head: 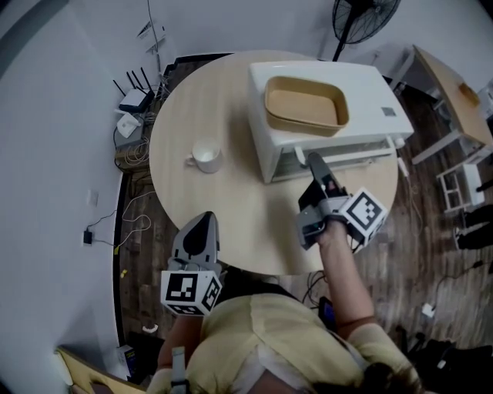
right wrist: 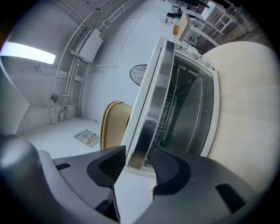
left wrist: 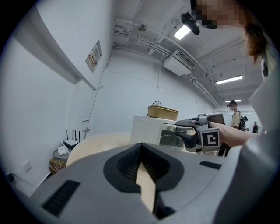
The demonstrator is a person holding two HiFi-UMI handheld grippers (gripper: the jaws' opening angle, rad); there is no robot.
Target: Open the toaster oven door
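Observation:
A white toaster oven stands at the far side of the round table, with a beige tray on its top. My right gripper is at the oven's front, near the left end of the silver door handle. In the right gripper view its pads sit on either side of the handle, the gripper shut on it; the glass door and a rack show behind. My left gripper hovers over the table's near edge, shut and empty, pointing toward the oven.
A white cup sits on the table left of the oven. On the floor are a standing fan, routers and cables, and a wooden desk at right. A person stands far off.

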